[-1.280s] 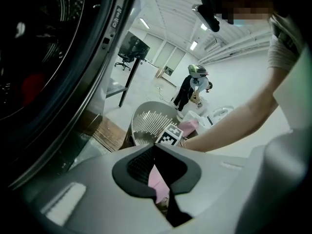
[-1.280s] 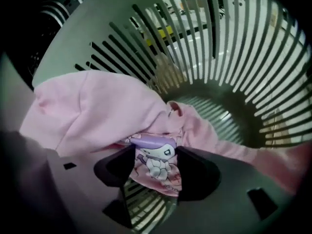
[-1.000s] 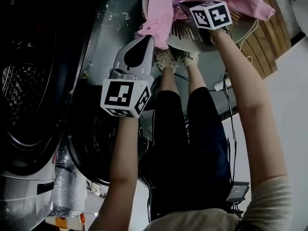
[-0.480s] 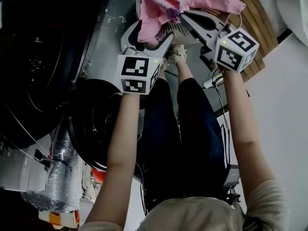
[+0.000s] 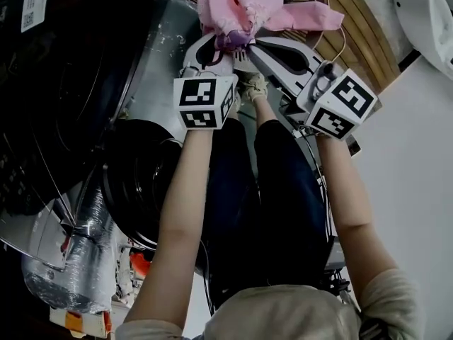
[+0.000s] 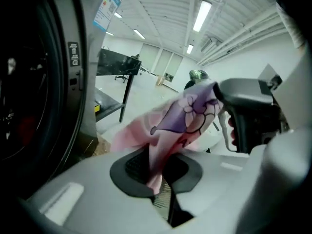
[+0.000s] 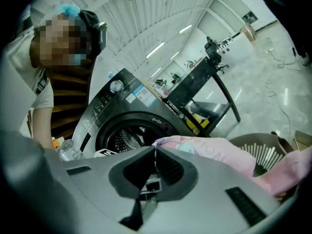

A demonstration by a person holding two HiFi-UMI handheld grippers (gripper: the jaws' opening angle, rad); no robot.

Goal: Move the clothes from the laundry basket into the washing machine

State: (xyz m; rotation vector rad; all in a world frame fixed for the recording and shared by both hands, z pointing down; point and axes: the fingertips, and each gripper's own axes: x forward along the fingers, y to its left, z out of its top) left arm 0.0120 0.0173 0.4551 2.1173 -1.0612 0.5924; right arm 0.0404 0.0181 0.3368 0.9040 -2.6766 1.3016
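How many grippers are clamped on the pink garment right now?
2. The left gripper, whose jaws have just been closing, pinches the pink garment at its purple print; the right gripper is shut on a thin edge of it. Neither is hidden.

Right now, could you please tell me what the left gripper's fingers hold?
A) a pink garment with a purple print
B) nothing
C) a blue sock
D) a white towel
A: in the left gripper view, the fingers of the left gripper, which have just been closing, pinch the pink garment with its purple print.
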